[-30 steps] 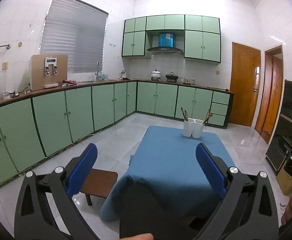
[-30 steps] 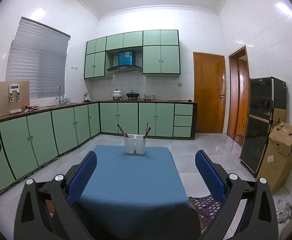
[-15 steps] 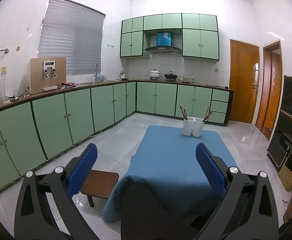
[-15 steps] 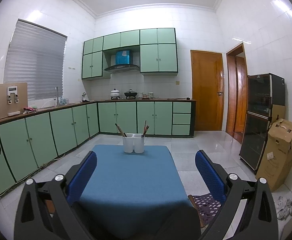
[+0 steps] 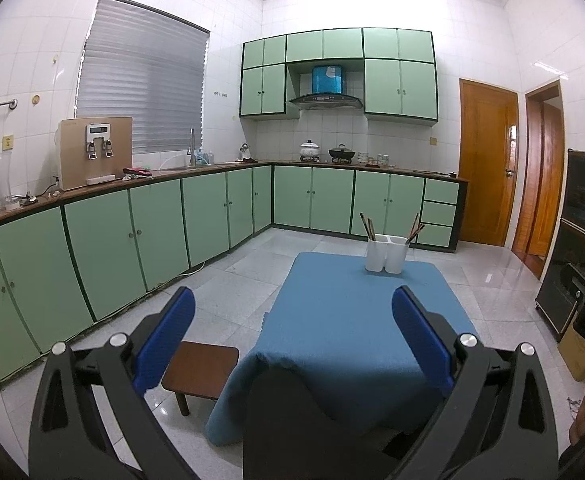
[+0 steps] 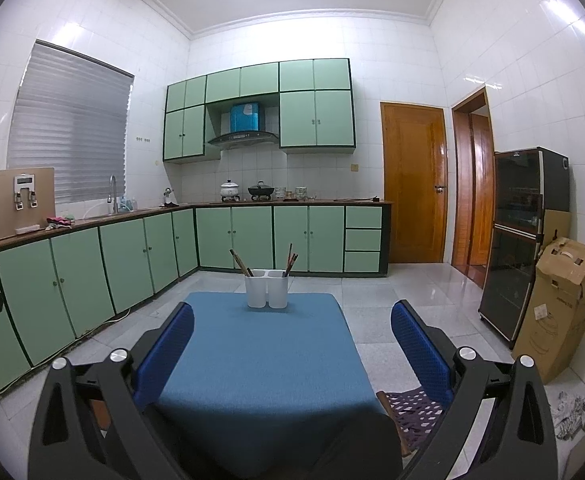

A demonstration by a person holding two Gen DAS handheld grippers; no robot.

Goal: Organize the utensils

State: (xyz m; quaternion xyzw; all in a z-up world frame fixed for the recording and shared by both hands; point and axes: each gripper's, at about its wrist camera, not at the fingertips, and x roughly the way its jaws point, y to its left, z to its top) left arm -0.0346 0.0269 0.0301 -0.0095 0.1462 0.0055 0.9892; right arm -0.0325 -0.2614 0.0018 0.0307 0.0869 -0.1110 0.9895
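Beyond right gripper (image 6: pixel 292 320) (empty): utensil holder (image 6: pixel 266 288)

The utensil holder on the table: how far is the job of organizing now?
Done: chopsticks already stand in both compartments of the white holder at the far end of the blue table. In hand: nothing; the left gripper and right gripper are both open and empty, short of the holder. Left: I cannot see any loose utensils to sort.

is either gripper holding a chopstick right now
No, the left gripper and right gripper are open and empty; the chopsticks stand in the white holder.
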